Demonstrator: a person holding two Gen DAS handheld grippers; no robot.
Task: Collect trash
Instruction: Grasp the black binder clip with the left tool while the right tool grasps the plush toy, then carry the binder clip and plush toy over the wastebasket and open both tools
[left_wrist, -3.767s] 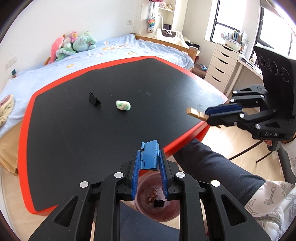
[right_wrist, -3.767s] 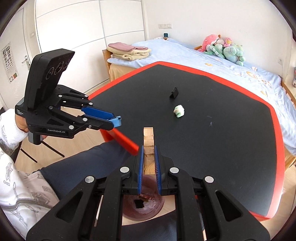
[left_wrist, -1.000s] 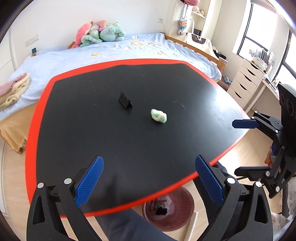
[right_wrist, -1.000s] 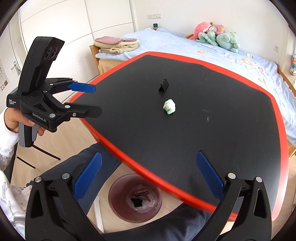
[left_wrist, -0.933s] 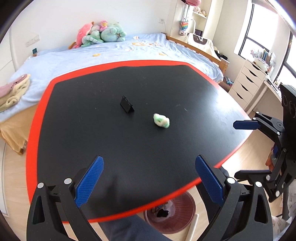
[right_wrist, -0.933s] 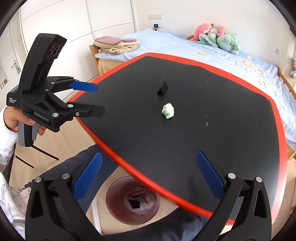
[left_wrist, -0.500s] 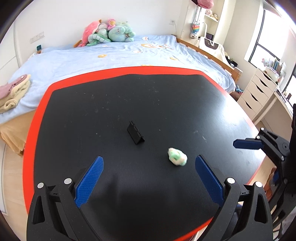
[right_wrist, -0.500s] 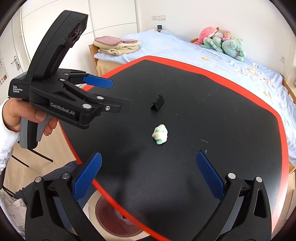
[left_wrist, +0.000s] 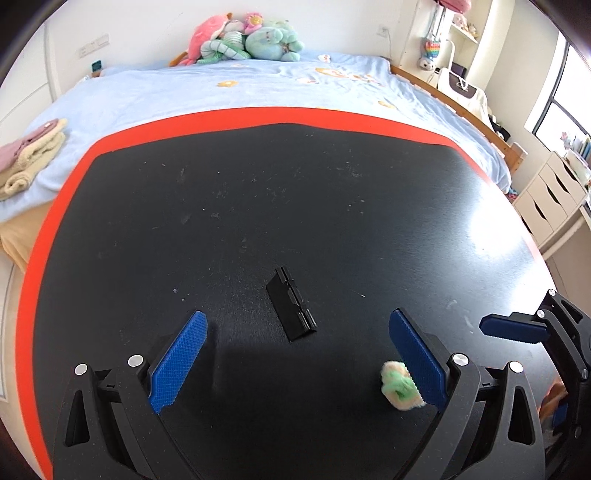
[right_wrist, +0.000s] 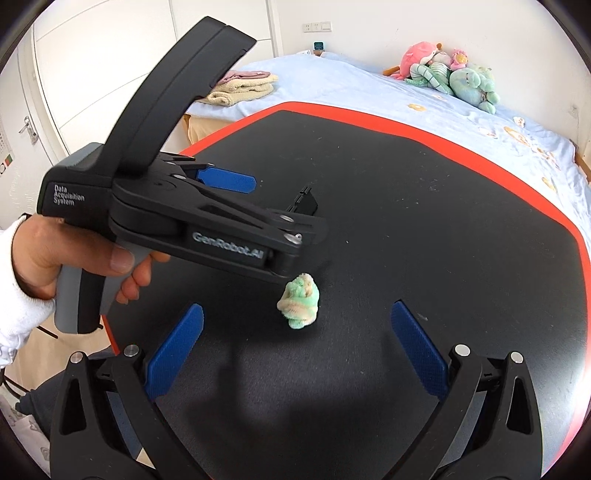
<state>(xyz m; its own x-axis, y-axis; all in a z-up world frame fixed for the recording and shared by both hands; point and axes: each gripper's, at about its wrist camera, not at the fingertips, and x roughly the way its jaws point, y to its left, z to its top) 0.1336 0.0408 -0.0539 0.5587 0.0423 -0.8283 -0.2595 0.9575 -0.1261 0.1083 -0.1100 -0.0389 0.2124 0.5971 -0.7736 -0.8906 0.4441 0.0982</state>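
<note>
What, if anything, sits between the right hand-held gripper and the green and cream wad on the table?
Nothing visible. In the right wrist view the wad lies on bare black table just ahead of the open right hand-held gripper. The left hand-held gripper hangs over the wad's far side, beyond it, not in the path.

Black table (left_wrist: 258, 206) rimmed red; green-and-cream wad (right_wrist: 300, 302), seemingly paper; black clip (left_wrist: 291, 309).

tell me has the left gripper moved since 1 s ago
Yes. The left gripper has gone forward over the black table; the black clip now lies between its open fingers.
</note>
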